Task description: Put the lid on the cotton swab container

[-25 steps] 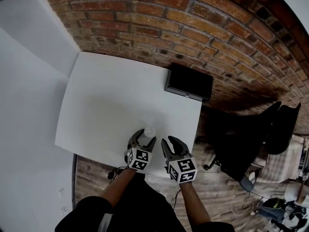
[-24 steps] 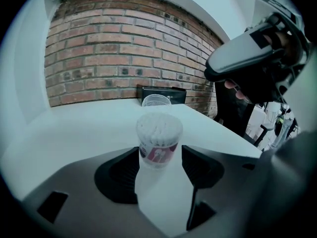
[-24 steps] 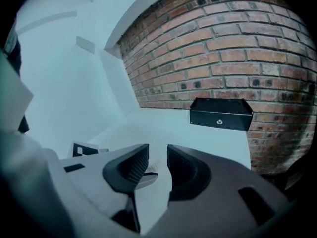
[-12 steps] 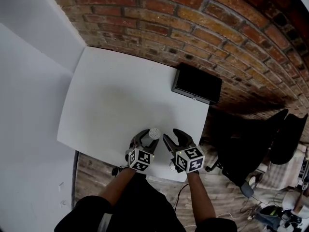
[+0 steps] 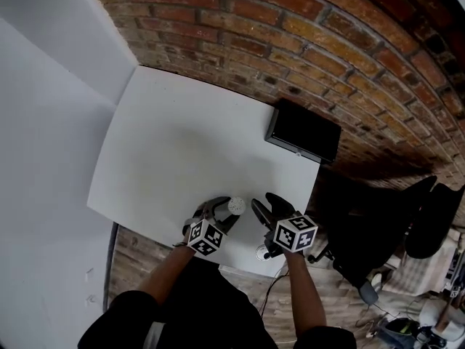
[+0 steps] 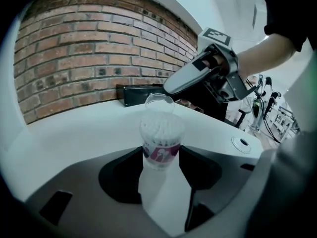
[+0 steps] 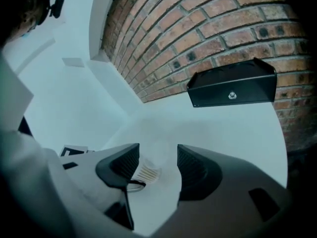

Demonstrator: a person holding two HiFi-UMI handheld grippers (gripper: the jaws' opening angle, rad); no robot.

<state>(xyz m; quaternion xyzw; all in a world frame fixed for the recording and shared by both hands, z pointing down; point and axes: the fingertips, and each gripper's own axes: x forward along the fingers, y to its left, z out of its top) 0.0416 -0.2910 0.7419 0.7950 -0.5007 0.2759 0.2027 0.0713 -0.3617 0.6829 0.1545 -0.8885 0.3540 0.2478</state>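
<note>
A clear cotton swab container [image 6: 161, 138] with a purple label stands near the white table's front edge [image 5: 236, 205]. A clear lid [image 6: 159, 103] sits on top of it. My left gripper [image 6: 161, 155] is shut on the container's lower body, one jaw on each side [image 5: 224, 211]. My right gripper [image 5: 264, 203] is just right of the container, jaws opening, nothing pressed between them. In the right gripper view [image 7: 158, 162] the swab ends [image 7: 143, 172] show low between the jaws, partly hidden by the left one. Its fingers [image 6: 185, 79] hover beside the lid.
A black box [image 5: 304, 133] lies at the table's far right corner by the brick wall [image 7: 233, 89]. A round cable hole [image 5: 261, 251] sits at the front edge. A white wall [image 5: 43, 122] borders the left; a dark office chair [image 5: 378, 224] stands off the right.
The right gripper's jaws have spread wider and sit just right of the container's top. The left gripper has stayed around the container.
</note>
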